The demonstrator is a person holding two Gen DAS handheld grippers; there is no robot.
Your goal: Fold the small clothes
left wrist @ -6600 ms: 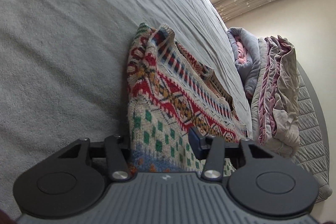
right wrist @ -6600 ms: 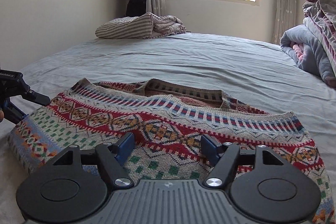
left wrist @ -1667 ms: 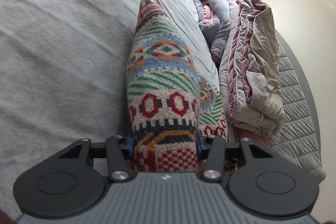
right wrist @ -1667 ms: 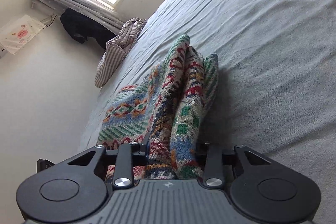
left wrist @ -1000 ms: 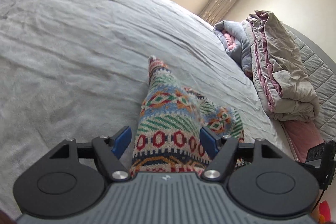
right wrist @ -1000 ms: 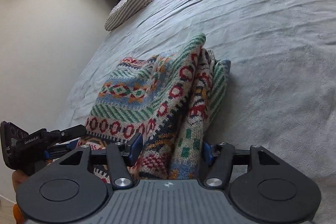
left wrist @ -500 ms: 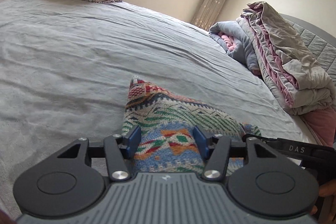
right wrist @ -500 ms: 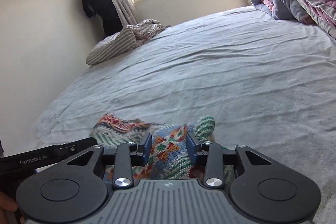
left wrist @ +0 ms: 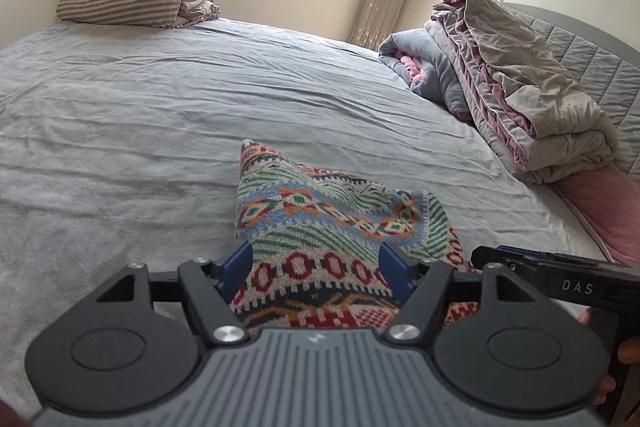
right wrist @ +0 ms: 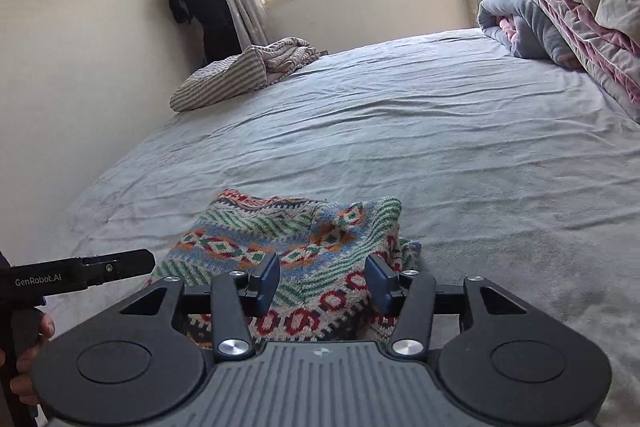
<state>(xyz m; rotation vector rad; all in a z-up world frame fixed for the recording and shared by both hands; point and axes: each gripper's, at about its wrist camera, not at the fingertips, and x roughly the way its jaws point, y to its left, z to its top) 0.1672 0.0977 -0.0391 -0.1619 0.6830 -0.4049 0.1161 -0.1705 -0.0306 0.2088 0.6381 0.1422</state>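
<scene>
Looks like the fold's pretty much down: the patterned sweater (left wrist: 320,223) sits bunched on the grey bed (left wrist: 120,131) right ahead of both tools, left gripper (left wrist: 316,267) and right gripper (right wrist: 322,277) spread wide either side, apparently letting go.

A patterned knit sweater (left wrist: 320,227) in red, blue, green, orange and cream is seen folded into a thick, rumpled bundle. It is laid flat on the bed, partly between the spread jaws and extending ahead of them.
</scene>
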